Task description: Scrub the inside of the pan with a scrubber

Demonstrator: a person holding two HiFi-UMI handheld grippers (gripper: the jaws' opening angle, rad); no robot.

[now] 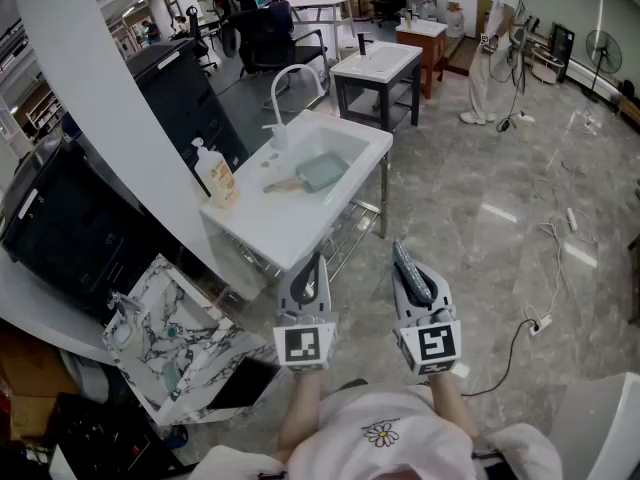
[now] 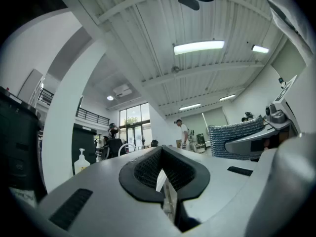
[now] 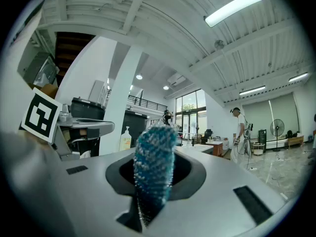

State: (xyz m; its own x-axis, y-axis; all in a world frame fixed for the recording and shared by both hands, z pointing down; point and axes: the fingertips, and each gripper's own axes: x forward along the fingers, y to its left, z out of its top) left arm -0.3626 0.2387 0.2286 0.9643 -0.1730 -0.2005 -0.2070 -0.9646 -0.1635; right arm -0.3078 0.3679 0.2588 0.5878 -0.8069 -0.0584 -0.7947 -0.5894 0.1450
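Note:
A grey-green square pan with a wooden handle lies in the basin of the white sink, well ahead of both grippers. My left gripper is held short of the sink's near corner; its jaws are shut with nothing between them. My right gripper is level beside it, shut on a blue knitted scrubber. The scrubber stands upright between the jaws in the right gripper view. From the left gripper view the scrubber shows at the right.
A curved faucet and a soap bottle stand on the sink's far and left rim. A marble-patterned box lies left of me. A second sink table and a standing person are farther back. Cables trail on the floor.

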